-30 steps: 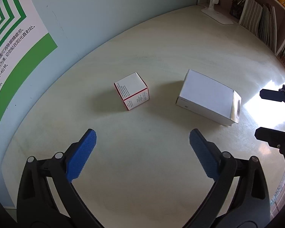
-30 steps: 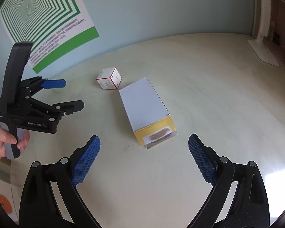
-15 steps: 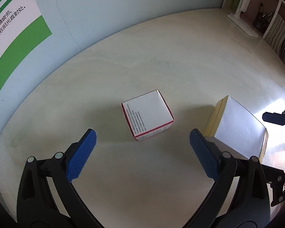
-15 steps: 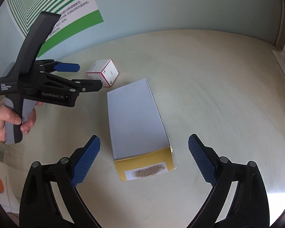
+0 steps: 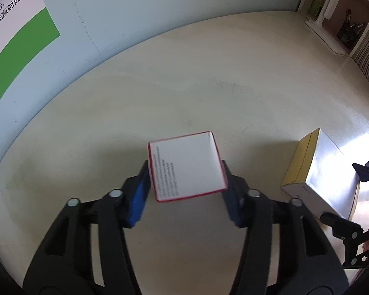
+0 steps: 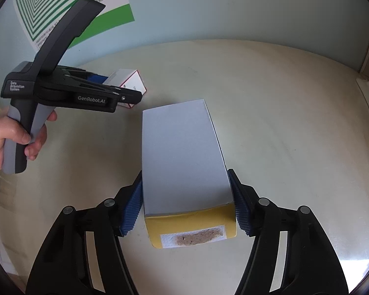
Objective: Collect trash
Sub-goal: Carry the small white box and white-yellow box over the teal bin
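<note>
A small white box with red edges and printed text (image 5: 188,166) sits between the blue pads of my left gripper (image 5: 184,193), which is shut on its sides. It also shows in the right wrist view (image 6: 128,82), behind the left gripper's body. A long white box with a yellow end (image 6: 184,154) lies on the cream table (image 6: 283,123). My right gripper (image 6: 187,209) is shut on its near end, pads against both sides. This box also shows at the right of the left wrist view (image 5: 324,174).
A light blue wall with a green-and-white poster (image 6: 61,5) runs along the table's far edge. A white lamp base (image 5: 324,32) and shelves with books (image 5: 364,41) stand at the far right. A hand (image 6: 9,142) holds the left gripper's handle.
Both grippers moved forward and closed: the left one on the small red-edged box, the right one on the near end of the long white box.
</note>
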`<state>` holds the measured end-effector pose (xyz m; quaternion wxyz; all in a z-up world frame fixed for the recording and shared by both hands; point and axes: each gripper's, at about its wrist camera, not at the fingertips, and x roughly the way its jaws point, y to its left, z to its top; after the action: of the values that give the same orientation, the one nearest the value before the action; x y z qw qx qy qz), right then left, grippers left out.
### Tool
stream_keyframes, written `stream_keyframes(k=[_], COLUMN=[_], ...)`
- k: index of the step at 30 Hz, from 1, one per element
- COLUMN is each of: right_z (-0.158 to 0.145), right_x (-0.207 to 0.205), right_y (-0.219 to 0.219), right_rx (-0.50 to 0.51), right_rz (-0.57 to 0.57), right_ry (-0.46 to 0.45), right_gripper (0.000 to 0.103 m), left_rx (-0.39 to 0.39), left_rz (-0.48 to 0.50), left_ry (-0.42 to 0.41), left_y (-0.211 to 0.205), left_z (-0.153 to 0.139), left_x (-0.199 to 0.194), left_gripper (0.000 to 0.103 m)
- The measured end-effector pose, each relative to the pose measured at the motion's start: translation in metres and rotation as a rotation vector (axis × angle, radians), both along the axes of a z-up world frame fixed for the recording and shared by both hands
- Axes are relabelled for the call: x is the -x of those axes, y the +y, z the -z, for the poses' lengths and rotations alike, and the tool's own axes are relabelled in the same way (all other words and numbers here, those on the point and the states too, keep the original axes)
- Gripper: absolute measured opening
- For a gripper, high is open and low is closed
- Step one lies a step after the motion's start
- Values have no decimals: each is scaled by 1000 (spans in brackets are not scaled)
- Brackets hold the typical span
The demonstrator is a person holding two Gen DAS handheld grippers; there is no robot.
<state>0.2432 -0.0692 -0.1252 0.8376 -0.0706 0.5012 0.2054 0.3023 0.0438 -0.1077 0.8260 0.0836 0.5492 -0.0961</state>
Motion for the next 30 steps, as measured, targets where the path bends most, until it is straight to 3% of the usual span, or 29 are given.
stream_keyframes(k=[8, 16, 30], right_z=[-11, -32, -84], right_x=[8, 29, 111], right_y=[-11, -35, -86], right_rx=[-4, -20, -4], right_rz=[23, 91, 246], right_ry=[-14, -49, -152], right_gripper=[63, 62, 61], left_rx=[-3, -22, -21], left_rz=[10, 66, 243], left_ry=[-15, -64, -137], left_y=[-1, -6, -70], left_z=[-8, -36, -74], left_x=[13, 47, 106], left_gripper=[45, 45, 45])
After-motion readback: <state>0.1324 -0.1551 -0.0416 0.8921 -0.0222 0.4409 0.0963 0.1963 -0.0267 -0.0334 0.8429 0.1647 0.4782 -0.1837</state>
